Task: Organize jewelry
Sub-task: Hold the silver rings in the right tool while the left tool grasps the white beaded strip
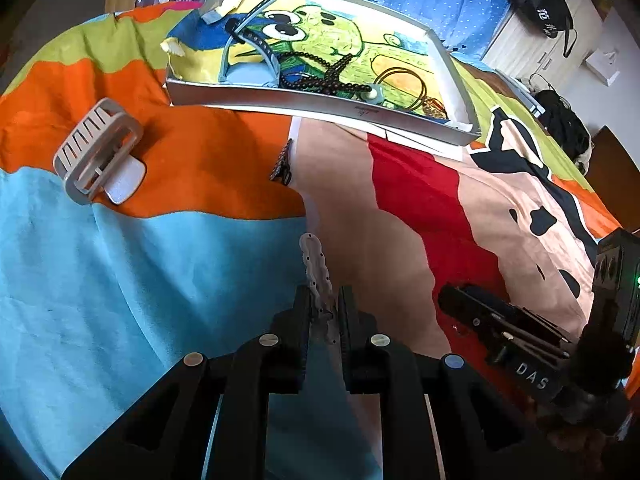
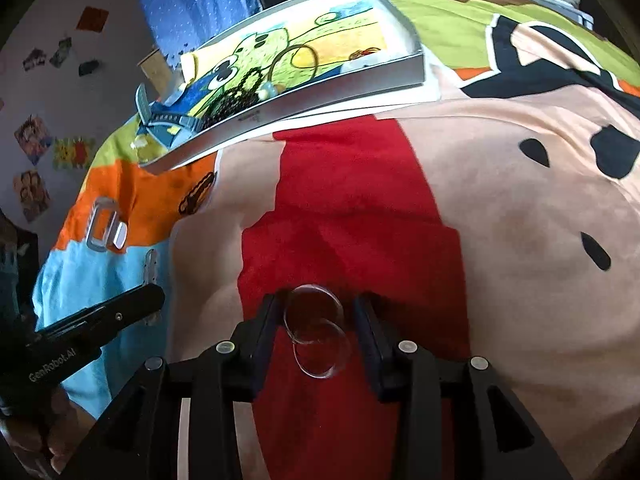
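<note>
My left gripper [image 1: 324, 300] is shut on a white wavy hair clip [image 1: 316, 268] that sticks out forward between its fingers, just above the bedspread. My right gripper [image 2: 318, 306] is open, with a clear transparent bangle [image 2: 316, 332] lying on the red fabric between its fingers. The grey tray [image 1: 320, 106] with a cartoon lining holds a blue watch [image 1: 256, 52], a dark bead necklace [image 1: 324, 76] and gold hoops [image 1: 404, 84]. It also shows in the right wrist view [image 2: 340, 84].
A white comb-shaped hair claw [image 1: 98, 152] and a small dark beaded clip [image 1: 283, 162] lie on the orange part of the bedspread. Both show in the right wrist view, the claw [image 2: 105, 230] and the clip [image 2: 196, 196]. The right gripper's body [image 1: 520, 340] is at lower right.
</note>
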Available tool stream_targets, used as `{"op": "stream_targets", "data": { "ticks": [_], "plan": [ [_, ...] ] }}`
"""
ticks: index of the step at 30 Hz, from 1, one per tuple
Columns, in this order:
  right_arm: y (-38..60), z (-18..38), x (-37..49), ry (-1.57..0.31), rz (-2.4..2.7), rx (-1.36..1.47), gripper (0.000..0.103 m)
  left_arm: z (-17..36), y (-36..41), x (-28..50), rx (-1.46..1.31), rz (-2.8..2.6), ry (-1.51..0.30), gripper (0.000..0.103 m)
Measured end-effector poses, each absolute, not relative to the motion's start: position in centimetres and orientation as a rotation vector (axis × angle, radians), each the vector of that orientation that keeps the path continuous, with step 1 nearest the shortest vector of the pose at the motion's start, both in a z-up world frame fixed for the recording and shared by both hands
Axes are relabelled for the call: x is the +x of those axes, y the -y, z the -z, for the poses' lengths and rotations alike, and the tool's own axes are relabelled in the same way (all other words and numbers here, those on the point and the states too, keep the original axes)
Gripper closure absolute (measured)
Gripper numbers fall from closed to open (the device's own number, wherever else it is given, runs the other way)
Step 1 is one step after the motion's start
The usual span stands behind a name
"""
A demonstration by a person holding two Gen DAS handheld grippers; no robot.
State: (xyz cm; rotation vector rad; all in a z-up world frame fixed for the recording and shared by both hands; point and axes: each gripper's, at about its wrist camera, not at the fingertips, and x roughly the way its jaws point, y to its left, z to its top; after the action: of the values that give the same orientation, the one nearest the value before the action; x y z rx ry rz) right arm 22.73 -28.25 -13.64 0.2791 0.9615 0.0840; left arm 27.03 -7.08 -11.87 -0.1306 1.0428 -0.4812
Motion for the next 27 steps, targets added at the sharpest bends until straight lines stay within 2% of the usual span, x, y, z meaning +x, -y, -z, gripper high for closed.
{"op": "stream_targets", "data": {
  "ticks": [1,3,5,6,13,15,16,17,24,27],
  "plan": [
    [28.1,13.7,22.8,-0.963,-0.084,0.27,0.066,12.0,7.1,27.1,-0.134,0.483,-1.047,0.092],
    [27.9,13.8,22.8,-0.962,-0.089,0.265,0.072,12.1,7.1,27.1,-0.136,0.485,-1.05,0.092],
    [27.8,13.8,22.8,-0.961,-0.112,0.275,0.093,12.0,7.3,27.0,-0.128,0.49,-1.045,0.092],
    [27.6,13.8,22.8,-0.962,-0.118,0.27,0.096,11.8,7.4,26.8,-0.121,0.492,-1.039,0.092],
    [28.1,13.1,22.0,-0.965,-0.12,0.282,0.096,10.9,7.2,26.0,-0.119,0.489,-1.016,0.092],
    [28.5,12.9,21.5,-0.982,-0.122,0.305,0.084,10.8,7.0,25.7,-0.129,0.494,-1.026,0.092],
    [28.7,12.9,21.1,-0.993,-0.122,0.312,0.058,10.9,7.0,25.5,-0.132,0.495,-1.033,0.092],
    [28.7,12.9,21.0,-0.998,-0.116,0.311,0.041,10.9,7.0,25.4,-0.132,0.496,-1.042,0.092],
    [27.5,13.3,20.5,-1.035,-0.1,0.208,0.041,11.7,7.7,24.0,-0.094,0.503,-1.1,0.092],
    [27.1,13.8,20.7,-1.04,-0.097,0.184,0.047,11.9,7.9,24.0,-0.089,0.501,-1.103,0.092]
  ]
}}
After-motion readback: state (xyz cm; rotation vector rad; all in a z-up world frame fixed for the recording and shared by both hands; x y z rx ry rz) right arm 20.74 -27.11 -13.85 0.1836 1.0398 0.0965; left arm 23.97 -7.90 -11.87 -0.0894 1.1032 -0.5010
